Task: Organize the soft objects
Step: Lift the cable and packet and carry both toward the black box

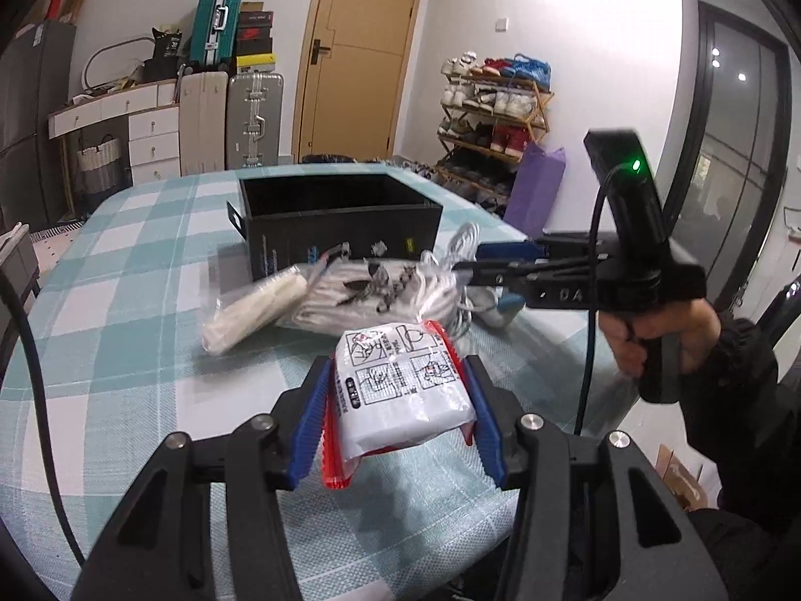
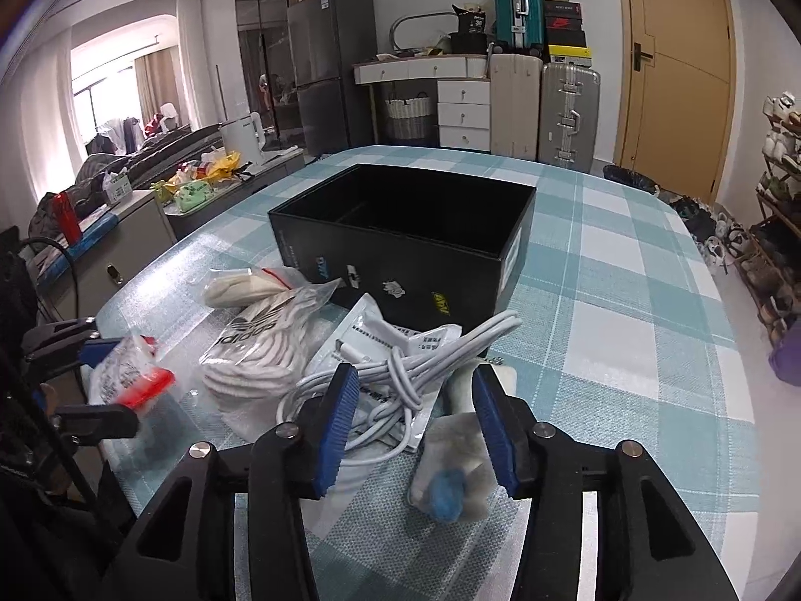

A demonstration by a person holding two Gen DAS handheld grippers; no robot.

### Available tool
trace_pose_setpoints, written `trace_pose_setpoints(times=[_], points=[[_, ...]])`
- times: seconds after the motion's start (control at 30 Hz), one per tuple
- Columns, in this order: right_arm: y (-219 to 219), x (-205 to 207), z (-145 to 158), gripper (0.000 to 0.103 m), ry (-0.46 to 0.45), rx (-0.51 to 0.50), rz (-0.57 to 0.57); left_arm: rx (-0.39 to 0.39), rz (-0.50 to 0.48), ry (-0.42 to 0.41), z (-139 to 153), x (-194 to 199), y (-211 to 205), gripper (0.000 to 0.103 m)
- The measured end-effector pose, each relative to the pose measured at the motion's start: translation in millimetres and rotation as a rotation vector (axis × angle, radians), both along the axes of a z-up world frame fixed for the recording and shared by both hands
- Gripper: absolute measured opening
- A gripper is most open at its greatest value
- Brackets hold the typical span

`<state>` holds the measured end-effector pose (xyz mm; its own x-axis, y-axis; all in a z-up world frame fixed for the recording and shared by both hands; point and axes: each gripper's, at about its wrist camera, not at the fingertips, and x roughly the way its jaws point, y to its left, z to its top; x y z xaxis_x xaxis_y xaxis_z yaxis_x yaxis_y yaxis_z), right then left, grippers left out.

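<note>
**Left tool has a packet, the box waits ahead**

The left gripper (image 1: 400, 400) is closed on a white plastic packet (image 1: 400, 390) with red edging, the blue pads pressing its two sides. It looks lifted a little off the checked tablecloth (image 1: 125, 300), though I can't be sure it is fully clear. The black box (image 1: 340, 215) sits straight ahead of this tool, beyond the bagged white socks (image 1: 360, 290) and a smaller bagged roll (image 1: 250, 310) to the front-left.

To do this step well, I'd say carry the packet high enough to pass over the sock bag and the box's near wall, keep the squeeze steady because the slick wrapper could slip, and let go only once it is over the opening.

The right gripper (image 2: 415, 425) stands open, its pads either side of a tangle of white cable (image 2: 400, 375) and a pale wad with a blue end (image 2: 450, 471) lying just under its right pad. It holds nothing yet; closing there risks catching cable and wad together.

The left wrist view shows the grip on the packet plainly, plus the person's right hand (image 1: 661, 335) on its handle. The right wrist view alone looks down into the box, apparently empty, and shows the flat sachets (image 2: 395, 335) beneath the cable.
</note>
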<state>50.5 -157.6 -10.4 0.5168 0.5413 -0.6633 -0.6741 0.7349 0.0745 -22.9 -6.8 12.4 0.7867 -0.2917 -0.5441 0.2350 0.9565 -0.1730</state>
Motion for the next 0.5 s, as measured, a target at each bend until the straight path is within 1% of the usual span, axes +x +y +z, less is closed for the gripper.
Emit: trace_pose_setpoints(times=[0.33, 0.43, 0.5], points=[[11, 13, -3, 0.048, 0.059, 0.043, -0.019, 0.002, 0.071, -0.025, 12, 6, 16, 0.051], [11, 14, -4, 0.041, 0.070, 0.069, -0.023, -0.004, 0.086, -0.028, 14, 9, 19, 0.051], [11, 11, -3, 0.028, 0.066, 0.081, -0.015, -0.002, 0.095, -0.027, 14, 10, 21, 0.051]])
